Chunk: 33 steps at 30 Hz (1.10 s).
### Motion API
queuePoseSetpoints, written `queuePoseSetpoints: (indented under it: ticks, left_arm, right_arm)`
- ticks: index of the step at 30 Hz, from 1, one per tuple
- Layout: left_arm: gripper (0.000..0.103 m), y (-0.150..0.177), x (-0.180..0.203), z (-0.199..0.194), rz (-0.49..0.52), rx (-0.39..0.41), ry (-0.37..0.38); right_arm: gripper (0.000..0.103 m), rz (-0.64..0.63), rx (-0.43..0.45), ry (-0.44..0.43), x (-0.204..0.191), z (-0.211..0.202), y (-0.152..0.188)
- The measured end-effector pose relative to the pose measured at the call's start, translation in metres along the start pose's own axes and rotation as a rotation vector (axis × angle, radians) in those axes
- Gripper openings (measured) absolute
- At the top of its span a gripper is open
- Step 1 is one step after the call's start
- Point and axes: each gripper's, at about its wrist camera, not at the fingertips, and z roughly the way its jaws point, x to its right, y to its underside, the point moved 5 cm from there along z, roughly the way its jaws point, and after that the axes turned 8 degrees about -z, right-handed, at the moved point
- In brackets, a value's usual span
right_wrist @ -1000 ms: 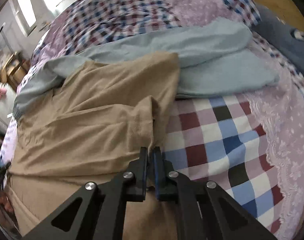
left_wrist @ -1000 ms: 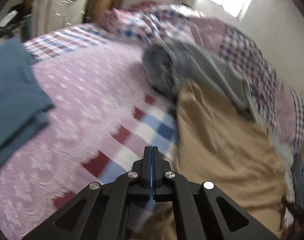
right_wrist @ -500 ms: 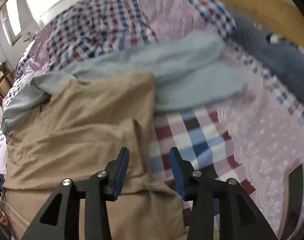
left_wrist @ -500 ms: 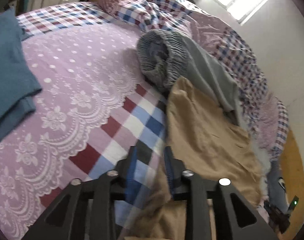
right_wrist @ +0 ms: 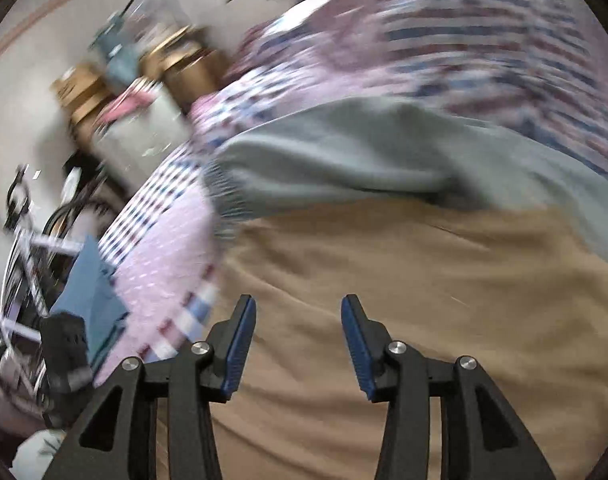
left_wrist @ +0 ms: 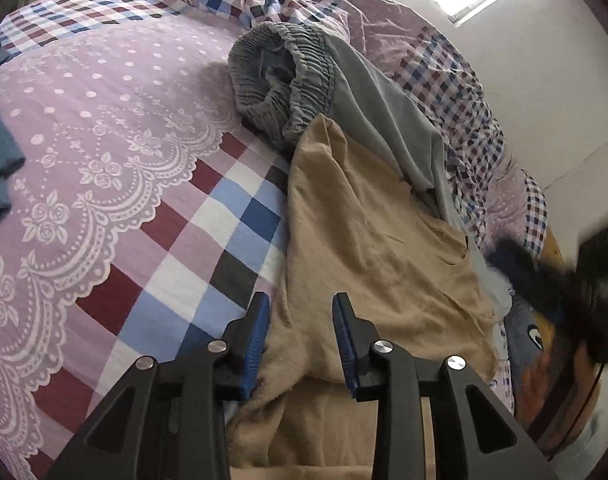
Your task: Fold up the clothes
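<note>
In the left wrist view we see our left tongs [left_wrist: 300, 312] released, straddling the near edge of the tan garment [left_wrist: 367, 232] at lower centre of the bed [left_wrist: 104, 128]; the grey pants [left_wrist: 304, 80] lie above it. Only the blurred right wrist view shows our right tongs [right_wrist: 298, 316] parted over the tan cloth, and a bicycle [right_wrist: 20, 248] at far left.
</note>
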Motion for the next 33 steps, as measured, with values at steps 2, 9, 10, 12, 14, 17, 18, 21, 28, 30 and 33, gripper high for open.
queuePoseSetpoints:
  ticks: [2,9,10,12,14,17,18,21,28,30,33]
  left_arm:
    - [0.034,-0.001,-0.002,-0.001,-0.012,-0.016,0.013]
    - [0.034,-0.002,-0.008,-0.002,-0.040,-0.069,0.050]
    - [0.034,-0.001,-0.008,-0.003,-0.045,-0.077,0.057]
    - [0.034,-0.001,-0.010,-0.004,-0.055,-0.089,0.073]
    - [0.033,0.000,-0.011,-0.005,-0.058,-0.099,0.081]
    - [0.016,0.002,-0.016,-0.005,-0.050,-0.111,0.065]
    - [0.010,0.001,-0.019,-0.006,-0.060,-0.112,0.068]
    - [0.006,-0.003,-0.024,-0.015,-0.090,-0.083,0.091]
    - [0.007,-0.006,-0.032,-0.014,-0.114,-0.070,0.044]
    - [0.008,-0.008,-0.033,-0.015,-0.126,-0.076,0.043]
    - [0.008,-0.015,-0.036,-0.023,-0.121,-0.025,-0.010]
  right_arm:
    - [0.048,-0.053,-0.050,0.003,-0.027,0.034,-0.020]
    - [0.047,-0.231,-0.188,0.171,-0.085,0.118,-0.041]
    - [0.047,-0.249,-0.205,0.201,-0.088,0.126,-0.040]
    - [0.046,-0.273,-0.236,0.269,-0.088,0.142,-0.038]
    - [0.046,-0.286,-0.262,0.328,-0.085,0.157,-0.037]
    - [0.030,-0.295,-0.278,0.391,-0.081,0.173,-0.036]
    - [0.025,-0.316,-0.274,0.404,-0.084,0.175,-0.037]
    - [0.003,-0.375,-0.234,0.436,-0.096,0.174,-0.044]
    - [0.023,-0.350,-0.251,0.380,-0.095,0.190,-0.046]
    - [0.031,-0.321,-0.225,0.327,-0.097,0.176,-0.050]
    - [0.045,-0.274,-0.112,0.282,-0.089,0.122,-0.056]
